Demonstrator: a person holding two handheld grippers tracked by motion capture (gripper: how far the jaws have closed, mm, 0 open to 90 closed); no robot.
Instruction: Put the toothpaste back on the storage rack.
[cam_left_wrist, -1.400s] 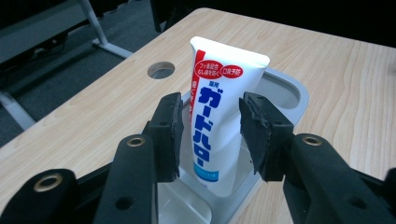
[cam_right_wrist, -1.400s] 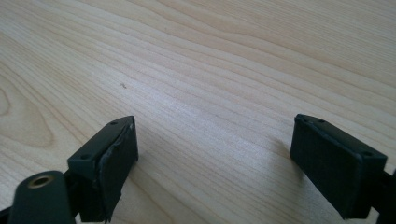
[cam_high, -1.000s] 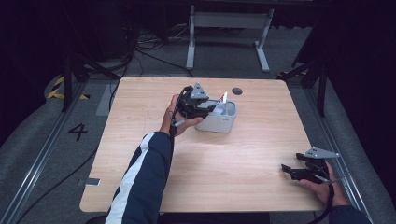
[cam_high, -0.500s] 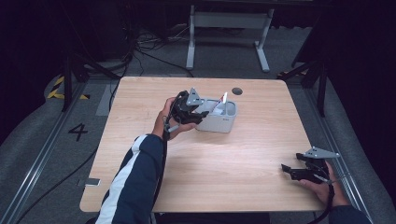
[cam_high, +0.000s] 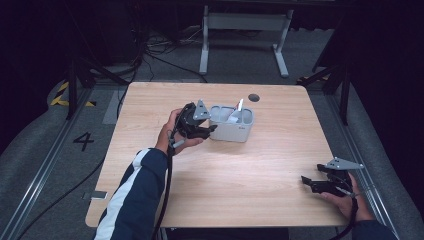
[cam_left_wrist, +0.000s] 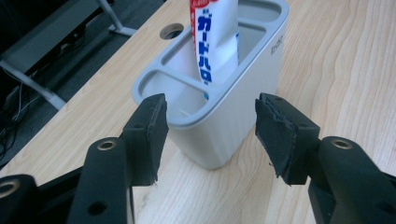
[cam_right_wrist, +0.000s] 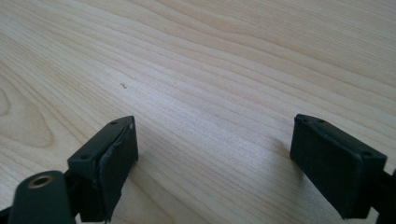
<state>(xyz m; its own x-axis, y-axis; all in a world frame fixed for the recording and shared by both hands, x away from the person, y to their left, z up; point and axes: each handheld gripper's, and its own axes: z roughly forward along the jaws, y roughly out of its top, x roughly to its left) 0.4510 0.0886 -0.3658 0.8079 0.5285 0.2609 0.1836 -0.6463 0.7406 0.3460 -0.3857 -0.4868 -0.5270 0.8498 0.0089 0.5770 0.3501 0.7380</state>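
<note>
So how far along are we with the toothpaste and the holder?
Done: the toothpaste tube stands inside the grey holder. In hand: nothing; the left gripper has just been opening, jaws apart beside the holder. Left: pulling clear. The right gripper rests open over bare table.

The tube (cam_left_wrist: 215, 42) standing in the grey holder (cam_left_wrist: 243, 107) in front of my left gripper carries blue Japanese lettering down its white side, reading ガードハロ; the red print above it is cut off. A small dark mark on the holder's wall is too small to read. On the floor left of the table (cam_high: 260, 165) stands a large 4 (cam_high: 83, 141).
</note>
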